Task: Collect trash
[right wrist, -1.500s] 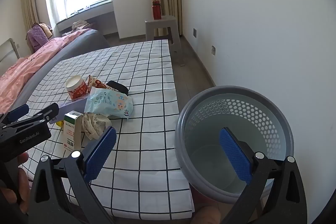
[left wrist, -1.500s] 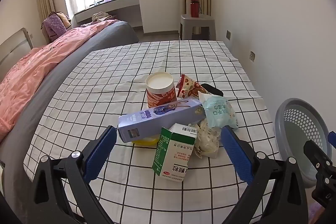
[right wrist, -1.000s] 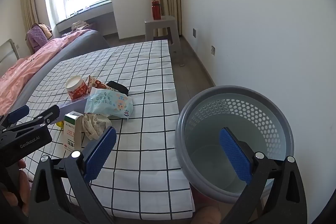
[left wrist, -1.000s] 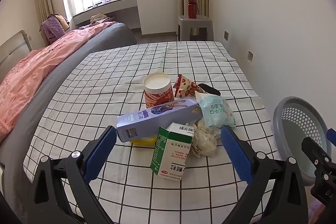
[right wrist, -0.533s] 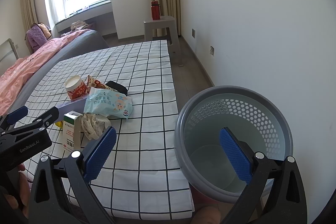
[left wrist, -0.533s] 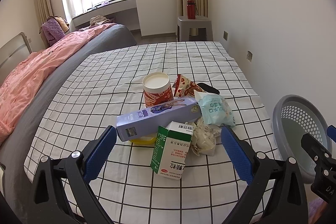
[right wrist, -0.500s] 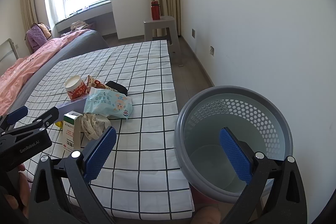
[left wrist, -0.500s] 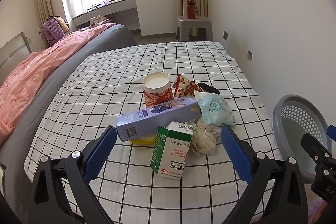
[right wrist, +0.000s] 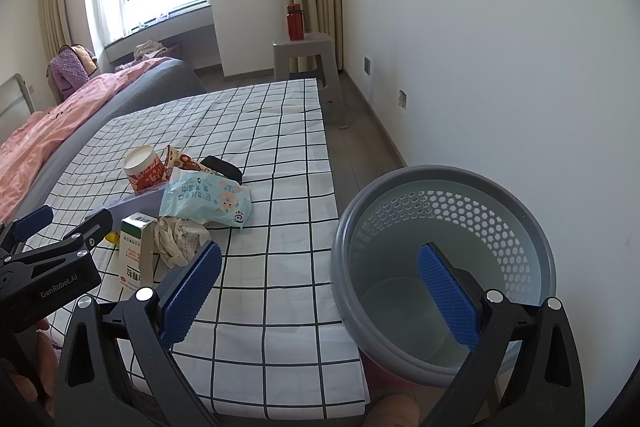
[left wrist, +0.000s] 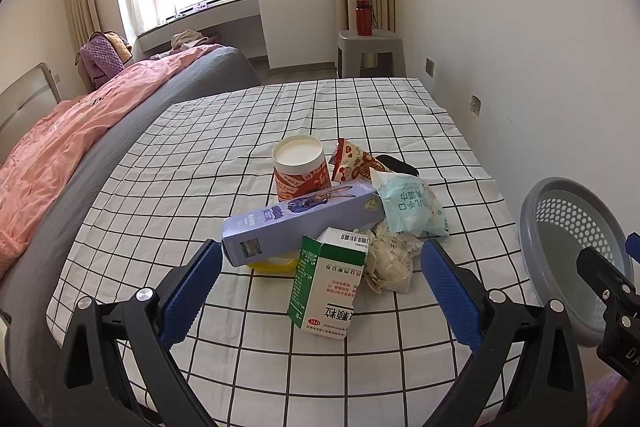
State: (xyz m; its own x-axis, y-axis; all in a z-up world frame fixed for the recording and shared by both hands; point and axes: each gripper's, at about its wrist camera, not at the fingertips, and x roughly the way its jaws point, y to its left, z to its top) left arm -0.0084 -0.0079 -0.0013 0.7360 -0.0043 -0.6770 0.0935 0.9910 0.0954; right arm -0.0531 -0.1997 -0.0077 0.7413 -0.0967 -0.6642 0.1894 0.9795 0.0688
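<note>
A heap of trash lies on the checked cloth: a green and white carton [left wrist: 330, 283], a long purple box [left wrist: 300, 223], a red cup with a white lid [left wrist: 298, 171], a light blue wipes pack [left wrist: 412, 207], crumpled paper [left wrist: 390, 259] and a red snack wrapper [left wrist: 354, 165]. My left gripper [left wrist: 320, 291] is open and empty, just short of the carton. My right gripper [right wrist: 320, 291] is open and empty, beside the rim of the grey mesh bin [right wrist: 440, 267]. The heap also shows in the right wrist view [right wrist: 188, 203].
The bin [left wrist: 568, 251] stands on the floor off the cloth's right edge, near the white wall. A bed with a pink quilt [left wrist: 52, 147] lies left. A grey stool [left wrist: 370, 51] with a red bottle [left wrist: 363, 17] stands at the back.
My left gripper has drawn back a little from the heap. The right gripper has hardly moved.
</note>
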